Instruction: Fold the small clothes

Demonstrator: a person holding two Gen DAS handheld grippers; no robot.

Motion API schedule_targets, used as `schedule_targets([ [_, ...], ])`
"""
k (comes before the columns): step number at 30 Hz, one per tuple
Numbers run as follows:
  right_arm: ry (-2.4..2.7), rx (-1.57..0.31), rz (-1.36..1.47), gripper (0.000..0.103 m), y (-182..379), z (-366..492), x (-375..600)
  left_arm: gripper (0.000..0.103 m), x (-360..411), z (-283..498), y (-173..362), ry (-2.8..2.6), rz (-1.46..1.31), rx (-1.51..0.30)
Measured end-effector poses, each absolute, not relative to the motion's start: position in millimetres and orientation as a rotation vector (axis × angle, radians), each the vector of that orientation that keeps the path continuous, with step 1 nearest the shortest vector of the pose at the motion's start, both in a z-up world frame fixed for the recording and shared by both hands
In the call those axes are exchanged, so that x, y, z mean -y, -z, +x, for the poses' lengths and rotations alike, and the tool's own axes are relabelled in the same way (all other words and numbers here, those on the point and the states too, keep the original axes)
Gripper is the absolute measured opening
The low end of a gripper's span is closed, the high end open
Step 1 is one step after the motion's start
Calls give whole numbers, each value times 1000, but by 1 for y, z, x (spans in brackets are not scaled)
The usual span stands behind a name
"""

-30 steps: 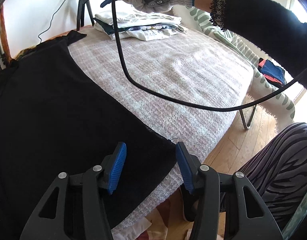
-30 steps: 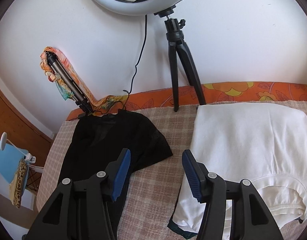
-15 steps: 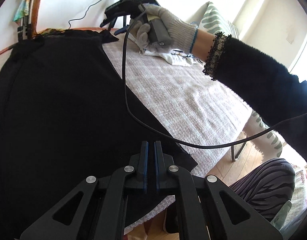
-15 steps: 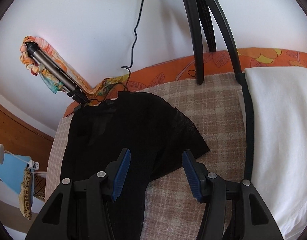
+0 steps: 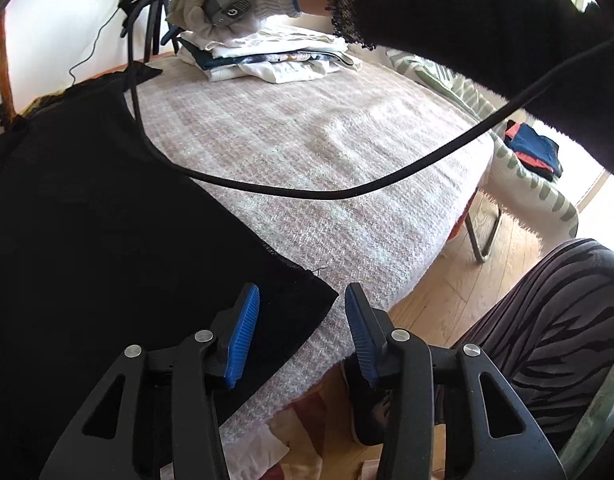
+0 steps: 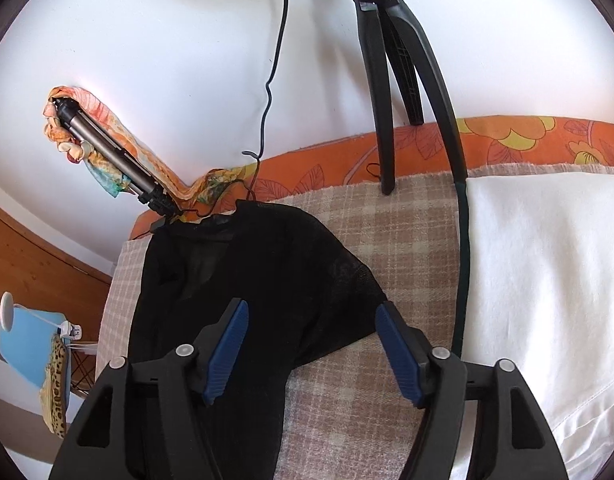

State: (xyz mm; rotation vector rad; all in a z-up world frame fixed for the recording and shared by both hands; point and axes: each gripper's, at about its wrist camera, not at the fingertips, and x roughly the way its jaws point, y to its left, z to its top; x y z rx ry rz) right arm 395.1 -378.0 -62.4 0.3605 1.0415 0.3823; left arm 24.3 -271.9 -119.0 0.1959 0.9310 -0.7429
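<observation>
Left wrist view: left gripper gapes wide, holding nothing, over the hem corner of the black garment spread on the blanket.

Right wrist view: right gripper equally wide, holding nothing, above its sleeve. Thin, limp fabric by appearance; best pinched at corners.

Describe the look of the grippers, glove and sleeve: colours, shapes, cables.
Both the left gripper and right gripper have black plastic frames with triangular cut-outs, silver screws and ribbed blue finger pads. The right hand wears a pale knit glove with a blue-edged cuff, under a fuzzy black sleeve. A black cable trails from it.
</observation>
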Motion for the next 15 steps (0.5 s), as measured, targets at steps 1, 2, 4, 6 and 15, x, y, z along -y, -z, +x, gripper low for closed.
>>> schedule_targets([
  [1, -388, -1042, 361, 71, 63, 395, 377, 43, 275, 24, 120, 734, 221, -917],
  [2, -395, -1045, 362, 71, 64, 395, 375, 43, 276, 26, 121, 728, 234, -909],
  [4, -402, -1052, 361, 71, 68, 396, 372, 31, 273, 28, 122, 713, 228, -901],
  [6, -397, -1065, 361, 71, 76, 399, 367, 10, 264, 34, 122, 705, 192, -906],
  [15, -295, -1119, 428, 70, 110, 414, 358, 3, 209, 43, 104, 663, -63, -914],
])
